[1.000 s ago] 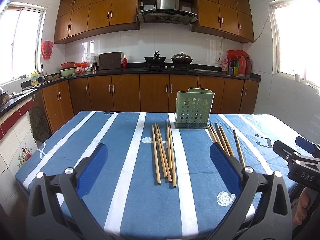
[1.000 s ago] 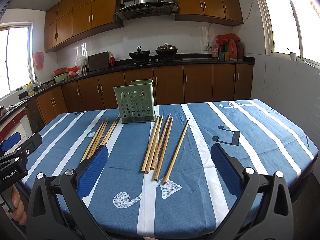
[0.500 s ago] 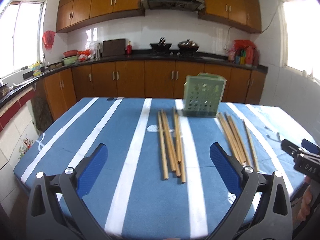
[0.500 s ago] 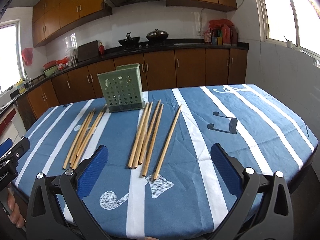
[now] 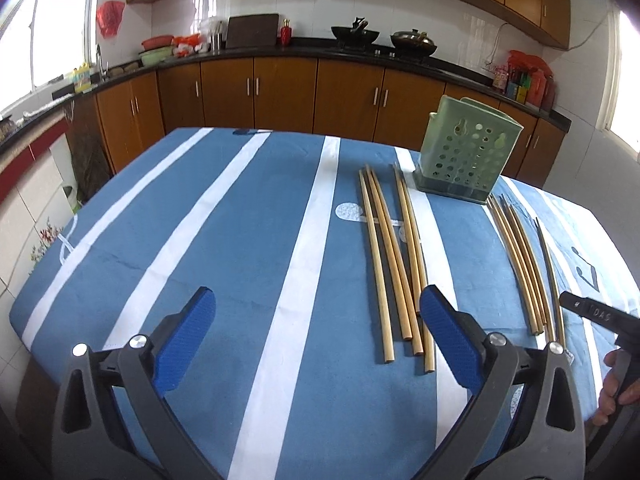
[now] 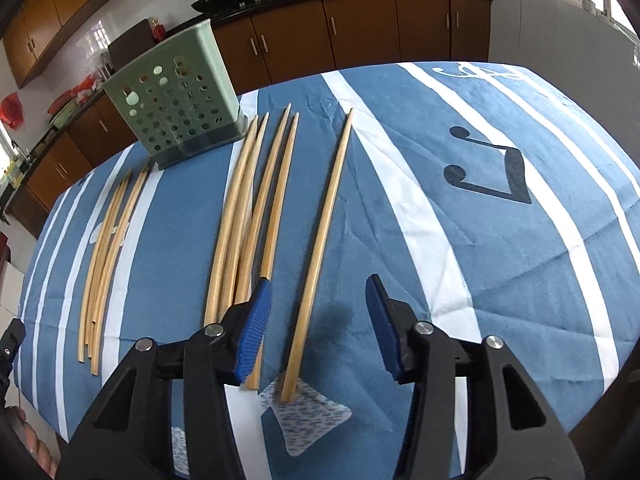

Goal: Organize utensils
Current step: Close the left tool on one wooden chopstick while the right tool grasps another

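Observation:
A green perforated utensil holder (image 5: pixel 466 156) (image 6: pixel 178 102) stands upright at the far side of the blue striped table. Several bamboo chopsticks lie flat in two bunches, the left bunch (image 5: pixel 394 264) (image 6: pixel 106 248) and the right bunch (image 5: pixel 524 264) (image 6: pixel 248 208). One single chopstick (image 6: pixel 320 240) lies apart on the right. My right gripper (image 6: pixel 318 312) is open, low over the table, its jaws on either side of the single chopstick's near end. My left gripper (image 5: pixel 316 326) is open and empty, just left of the left bunch's near ends.
The tablecloth (image 5: pixel 200 240) has white stripes and a black music note (image 6: pixel 488 172). The right gripper's body shows at the edge of the left wrist view (image 5: pixel 600 316). Kitchen cabinets and a counter (image 5: pixel 280 80) stand behind the table.
Both grippers have moved forward and down toward the table. The right gripper has narrowed its opening and now straddles the single chopstick. The left gripper has come nearer the left bunch.

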Demonstrator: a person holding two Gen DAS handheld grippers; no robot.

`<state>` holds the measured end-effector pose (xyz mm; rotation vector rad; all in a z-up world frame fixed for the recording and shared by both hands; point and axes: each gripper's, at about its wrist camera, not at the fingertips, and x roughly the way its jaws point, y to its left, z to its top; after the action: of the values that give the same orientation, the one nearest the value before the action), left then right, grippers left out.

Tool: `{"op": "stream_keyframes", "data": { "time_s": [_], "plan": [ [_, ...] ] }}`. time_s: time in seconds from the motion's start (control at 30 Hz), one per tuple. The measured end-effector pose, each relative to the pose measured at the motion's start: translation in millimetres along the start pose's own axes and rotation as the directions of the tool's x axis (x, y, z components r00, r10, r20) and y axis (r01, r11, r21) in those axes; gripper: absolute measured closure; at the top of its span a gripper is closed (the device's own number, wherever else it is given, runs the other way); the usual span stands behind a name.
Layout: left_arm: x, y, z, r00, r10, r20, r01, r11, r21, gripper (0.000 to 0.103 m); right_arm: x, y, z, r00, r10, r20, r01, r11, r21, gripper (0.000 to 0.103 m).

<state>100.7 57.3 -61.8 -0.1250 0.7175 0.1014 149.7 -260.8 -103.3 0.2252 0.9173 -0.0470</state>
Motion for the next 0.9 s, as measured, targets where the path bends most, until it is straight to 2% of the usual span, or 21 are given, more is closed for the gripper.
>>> {"op": "stream_keyframes", "data": {
  "time_s": [0.1, 0.13, 0.17, 0.2, 0.27, 0.3, 0.4, 0.57, 0.67, 0.73, 0.8, 0.9],
  "plan": [
    [10.7, -2.3, 2.9, 1.0, -0.015, -0.02, 0.015, 1.0, 0.012, 0.008, 6.1, 2.2, 0.9, 0.999, -0.035, 0.007, 0.035, 0.999, -0.03, 0.069],
    [14.7, -5.0, 3.8, 0.999, -0.018, -0.03, 0.019, 0.999, 0.027, 0.014, 5.1, 3.3, 0.4, 0.999, -0.046, 0.019, 0.047, 0.998, -0.044, 0.071],
    [18.1, -8.4, 4.5, 0.999, -0.018, -0.04, 0.02, 0.999, 0.037, 0.018, 4.6, 2.7, -0.6, 0.998, -0.062, 0.027, 0.063, 0.997, -0.05, 0.08],
    [24.0, -11.5, 5.6, 0.998, -0.022, -0.056, 0.025, 0.998, 0.051, 0.027, 4.4, 1.0, -1.2, 0.997, -0.071, 0.033, 0.072, 0.996, -0.049, 0.089],
    [35.9, -16.9, 6.9, 0.995, -0.044, -0.092, 0.05, 0.996, 0.068, 0.037, 3.3, -6.6, -1.0, 0.997, -0.064, 0.037, 0.065, 0.997, -0.029, 0.094],
    [42.6, -19.7, 7.6, 0.992, -0.059, -0.113, 0.067, 0.995, 0.073, 0.044, 4.5, -9.6, 0.4, 0.998, -0.058, 0.036, 0.059, 0.998, -0.023, 0.094],
    [60.0, -30.0, 9.4, 0.982, -0.086, -0.167, 0.102, 0.991, 0.091, 0.055, 7.2, -14.5, 1.8, 0.998, -0.057, 0.04, 0.058, 0.998, -0.025, 0.094],
    [80.5, -39.7, 8.3, 0.971, -0.068, -0.229, 0.102, 0.985, 0.139, 0.072, 12.1, -12.8, 3.9, 0.997, -0.056, 0.044, 0.057, 0.998, -0.031, 0.094],
    [84.0, -42.8, 8.3, 0.972, -0.053, -0.228, 0.092, 0.982, 0.163, 0.079, 13.7, -13.6, 4.7, 0.997, -0.055, 0.045, 0.057, 0.998, -0.035, 0.094],
    [85.3, -42.6, 10.2, 0.973, -0.042, -0.227, 0.082, 0.982, 0.171, 0.091, 15.6, -12.9, 6.3, 0.997, -0.058, 0.047, 0.06, 0.997, -0.047, 0.094],
    [91.8, -40.8, 16.2, 0.974, -0.037, -0.226, 0.078, 0.982, 0.172, 0.095, 19.5, -12.5, 11.8, 0.997, -0.061, 0.044, 0.063, 0.997, -0.055, 0.094],
    [105.9, -31.3, 30.6, 0.975, -0.025, -0.223, 0.059, 0.987, 0.149, 0.095, 27.3, -19.4, 24.7, 0.997, -0.067, 0.045, 0.069, 0.997, -0.039, 0.095]
  ]
}}
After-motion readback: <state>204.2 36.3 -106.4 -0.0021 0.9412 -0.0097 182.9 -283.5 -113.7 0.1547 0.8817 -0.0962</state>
